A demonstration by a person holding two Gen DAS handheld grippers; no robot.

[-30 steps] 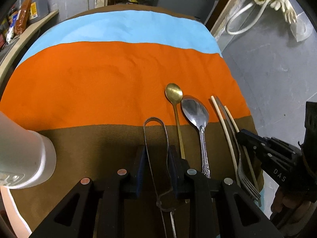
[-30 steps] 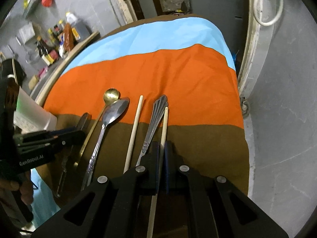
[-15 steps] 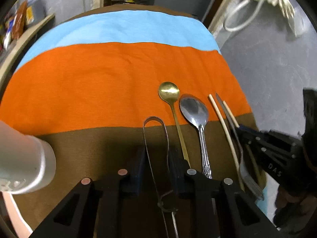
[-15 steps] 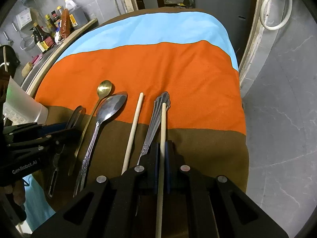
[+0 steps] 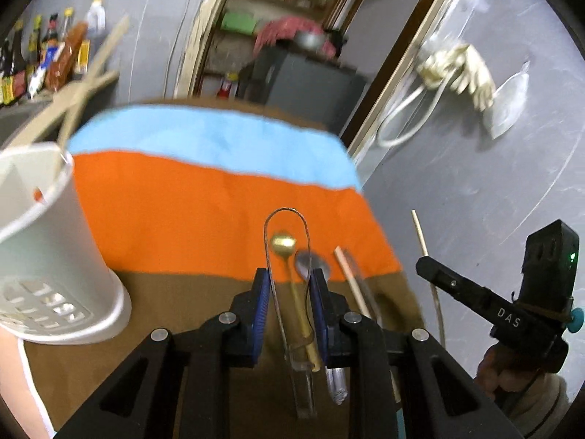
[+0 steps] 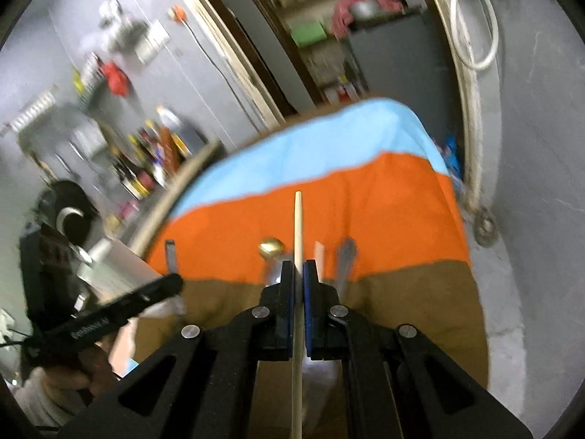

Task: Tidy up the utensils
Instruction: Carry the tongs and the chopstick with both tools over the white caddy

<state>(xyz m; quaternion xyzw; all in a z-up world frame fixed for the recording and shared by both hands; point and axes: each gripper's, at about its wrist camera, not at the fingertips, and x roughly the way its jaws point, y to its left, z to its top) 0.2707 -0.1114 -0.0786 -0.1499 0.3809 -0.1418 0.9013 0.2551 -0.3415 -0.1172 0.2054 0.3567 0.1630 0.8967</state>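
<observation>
Left gripper [image 5: 289, 289]: jaws drawn narrow, blue pads clamped on the two sides of a metal wire-loop tool [image 5: 287, 234], whose loop projects forward above the cloth. Right gripper [image 6: 299, 274]: jaws nearly closed, pinching a pale wooden chopstick [image 6: 298, 226] that points forward above the orange band. On the striped tablecloth [image 5: 182, 205] beneath lie a gold spoon [image 5: 282, 243], just beside it a silver spoon [image 5: 310, 263], then a second chopstick [image 5: 349, 278]; a fork [image 6: 345, 256] lies blurred at the right of the row. A white utensil holder [image 5: 47, 256] stands at left on the brown band, with wooden utensils [image 5: 73, 95] leaning out of it
</observation>
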